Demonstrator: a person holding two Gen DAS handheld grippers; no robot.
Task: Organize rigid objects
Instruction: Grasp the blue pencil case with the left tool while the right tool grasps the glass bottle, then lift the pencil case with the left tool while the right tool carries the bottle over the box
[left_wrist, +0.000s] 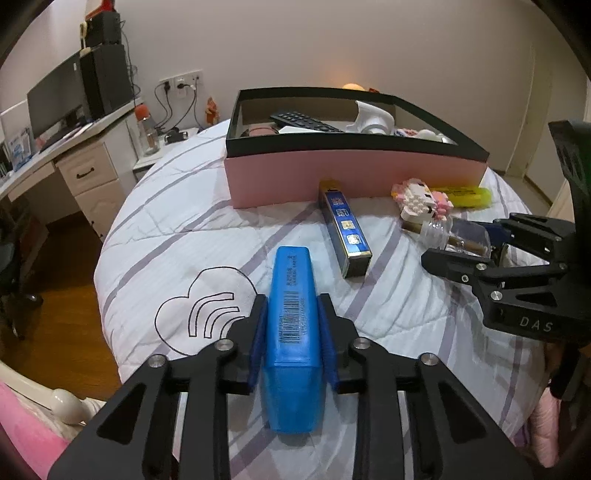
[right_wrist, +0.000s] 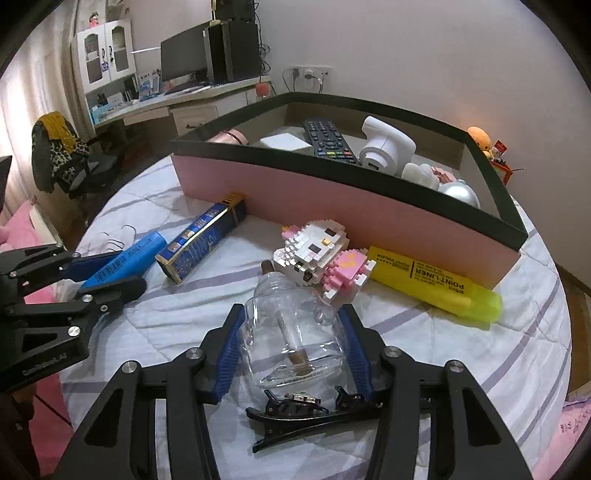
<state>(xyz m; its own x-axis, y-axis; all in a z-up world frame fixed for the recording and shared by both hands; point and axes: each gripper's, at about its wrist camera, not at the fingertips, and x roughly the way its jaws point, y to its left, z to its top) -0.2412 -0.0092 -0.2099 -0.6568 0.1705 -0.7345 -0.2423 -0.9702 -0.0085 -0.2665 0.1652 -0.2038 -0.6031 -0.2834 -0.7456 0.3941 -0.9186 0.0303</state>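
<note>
Left wrist view: left gripper (left_wrist: 291, 306) clamped on blue translucent plastic case with barcode (left_wrist: 291, 332), blue pads pressed against both its sides, above white quilt with lilac stripes (left_wrist: 177, 229). Pink cardboard box with black rim (left_wrist: 351, 177) beyond; dark blue and gold carton (left_wrist: 345, 232) touches its front wall.

Right wrist view: right gripper (right_wrist: 291, 325) straddles clear glass bottle (right_wrist: 291, 332) lying on quilt; pads seem to touch glass, contact hard to judge. Black hair clip (right_wrist: 306, 413) just below bottle. Pink-and-white brick figure (right_wrist: 317, 254) and yellow highlighter (right_wrist: 436, 284) beside box.

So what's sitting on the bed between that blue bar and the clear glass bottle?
A dark blue and gold box lies between the blue bar and the glass bottle, clearest in the right wrist view.
</note>
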